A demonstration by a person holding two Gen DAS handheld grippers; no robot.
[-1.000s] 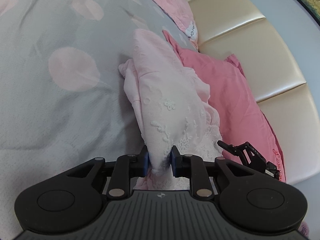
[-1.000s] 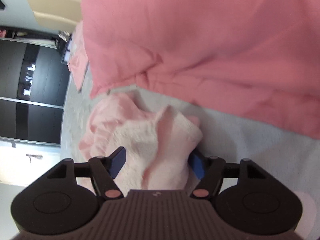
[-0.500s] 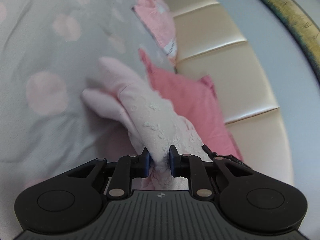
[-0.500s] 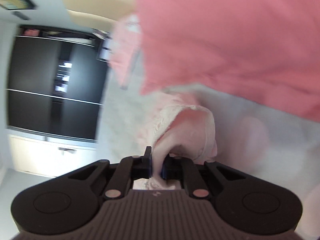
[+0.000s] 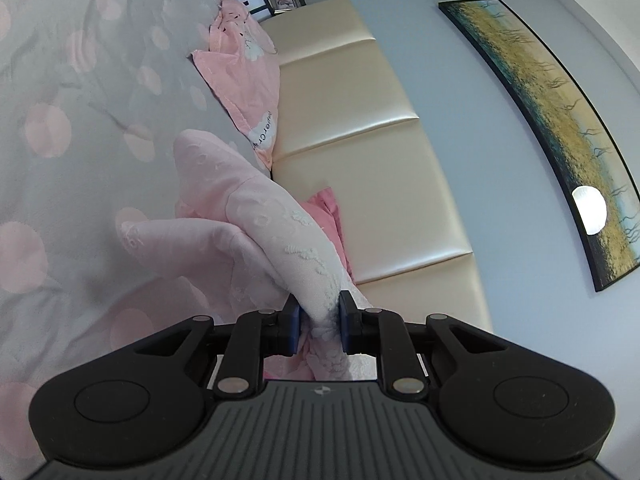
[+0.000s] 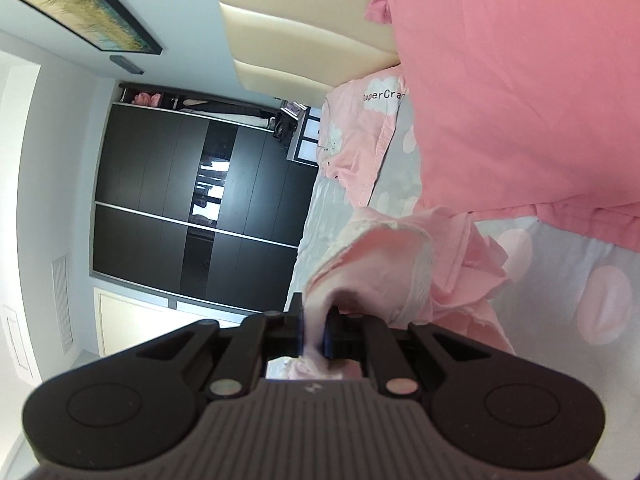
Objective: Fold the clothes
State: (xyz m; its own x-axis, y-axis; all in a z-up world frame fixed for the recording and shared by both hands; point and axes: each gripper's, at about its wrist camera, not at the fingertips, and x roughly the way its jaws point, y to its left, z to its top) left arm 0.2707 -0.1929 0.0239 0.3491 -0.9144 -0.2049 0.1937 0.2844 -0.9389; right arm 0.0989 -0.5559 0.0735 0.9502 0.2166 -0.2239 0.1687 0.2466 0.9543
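Both grippers were lifting the pale pink top (image 5: 256, 220) off the bed (image 5: 72, 92) to begin folding. The left gripper (image 5: 319, 322) was pinched tight on one bunch of it, and the right gripper (image 6: 313, 330) was squeezed shut on another. The top was soft and thin, with bumpy stitched flowers, and hung crumpled. Next, it probably needed spreading out flat.

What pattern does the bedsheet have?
Grey bedsheet with pale pink dots, clearest in the left wrist view.
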